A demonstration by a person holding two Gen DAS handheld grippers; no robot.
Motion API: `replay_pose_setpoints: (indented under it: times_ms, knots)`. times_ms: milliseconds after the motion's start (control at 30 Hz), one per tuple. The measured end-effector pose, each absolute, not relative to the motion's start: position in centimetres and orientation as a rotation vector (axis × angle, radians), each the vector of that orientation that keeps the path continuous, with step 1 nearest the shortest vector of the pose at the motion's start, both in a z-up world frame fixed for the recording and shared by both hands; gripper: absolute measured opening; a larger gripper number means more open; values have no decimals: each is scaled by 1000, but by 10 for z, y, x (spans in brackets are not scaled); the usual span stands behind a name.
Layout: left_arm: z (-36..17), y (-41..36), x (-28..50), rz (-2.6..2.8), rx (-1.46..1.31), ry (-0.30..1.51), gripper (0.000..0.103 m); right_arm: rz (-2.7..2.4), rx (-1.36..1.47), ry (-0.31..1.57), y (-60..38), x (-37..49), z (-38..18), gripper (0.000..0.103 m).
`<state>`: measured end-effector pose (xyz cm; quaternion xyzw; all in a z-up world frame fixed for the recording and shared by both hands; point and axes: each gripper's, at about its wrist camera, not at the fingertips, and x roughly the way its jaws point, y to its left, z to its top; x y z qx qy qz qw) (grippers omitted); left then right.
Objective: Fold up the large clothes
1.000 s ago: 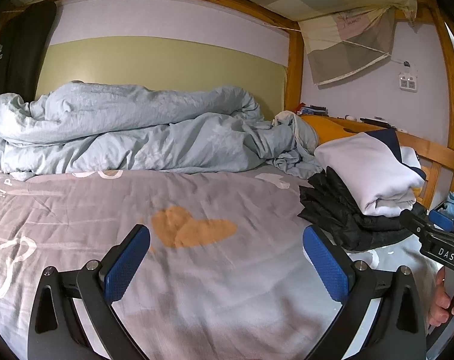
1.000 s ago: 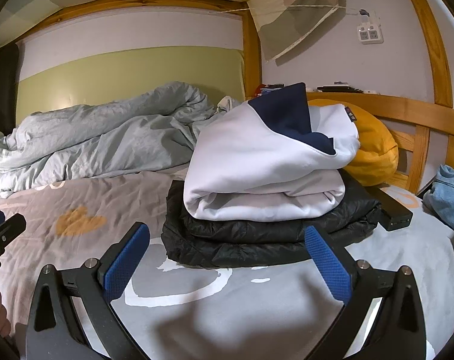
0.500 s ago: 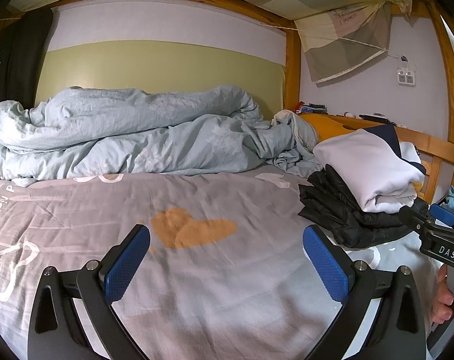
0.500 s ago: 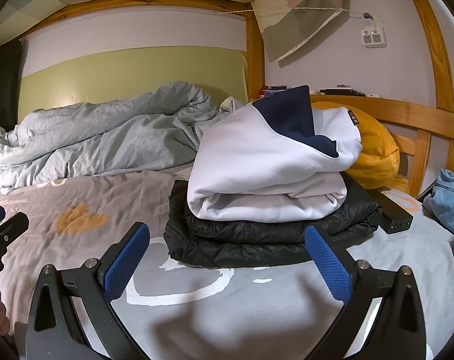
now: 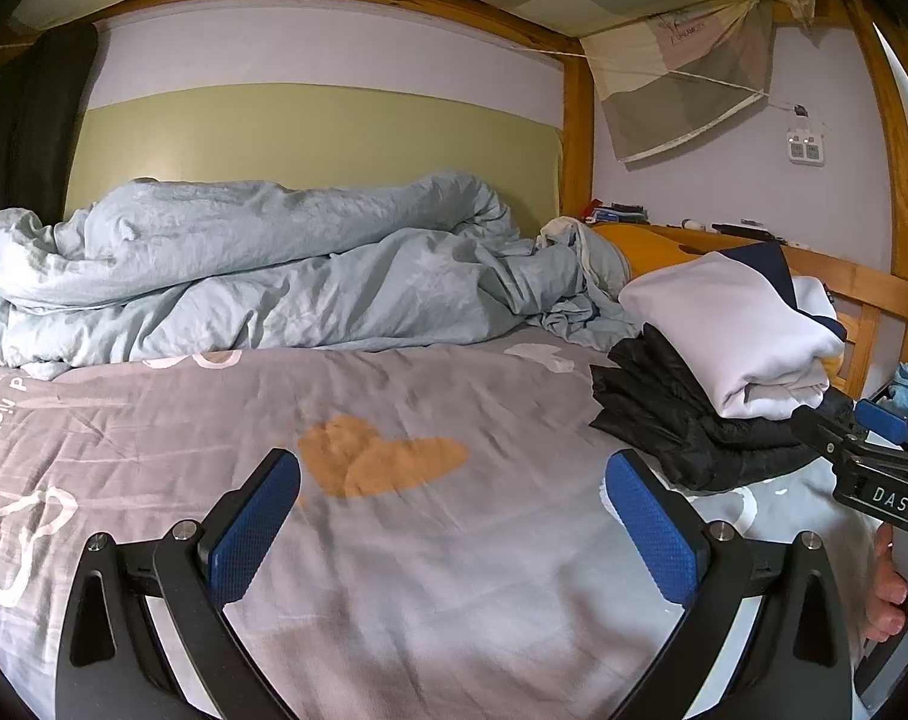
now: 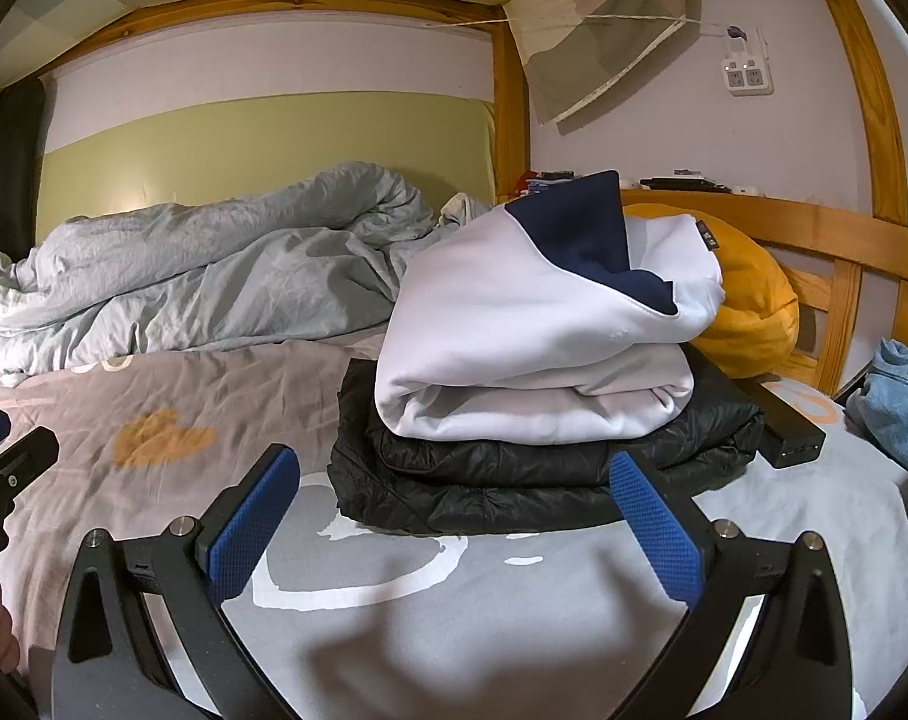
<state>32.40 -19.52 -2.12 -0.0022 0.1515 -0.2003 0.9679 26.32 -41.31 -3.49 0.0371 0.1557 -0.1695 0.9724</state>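
On the right side of the bed sheet [image 5: 429,570], your folded white sweatshirt [image 6: 532,360] sits squarely atop the folded black jacket [image 6: 514,474]. Both your left gripper [image 5: 450,516] and right gripper [image 6: 454,516] hover spread wide, holding nothing. Those two look finished; no unfolded garment is visible.

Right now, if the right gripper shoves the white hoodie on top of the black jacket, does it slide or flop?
Probably slides: the white hoodie sits loosely on the black jacket, whose puffy shell looks slick. Likely floppy too; its rolled folds look soft and could unfold. The right gripper is open, touching nothing.
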Motion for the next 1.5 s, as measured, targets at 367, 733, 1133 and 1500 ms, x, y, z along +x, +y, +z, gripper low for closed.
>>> replay_pose_setpoints:
  times_ms: [367,733,1133,1500]
  knots:
    - [-21,-197,323,-408,6,299,103,-343,75,314,-413,263,-35,103]
    - [-21,-197,321,-415,17,291,103,-340,66,310,-412,263,-35,103]
    - [-21,-198,320,-415,18,291,103,-340,67,310,-412,263,-35,103]
    - [-21,-198,320,-415,19,292,103,-340,66,310,-411,263,-35,103]
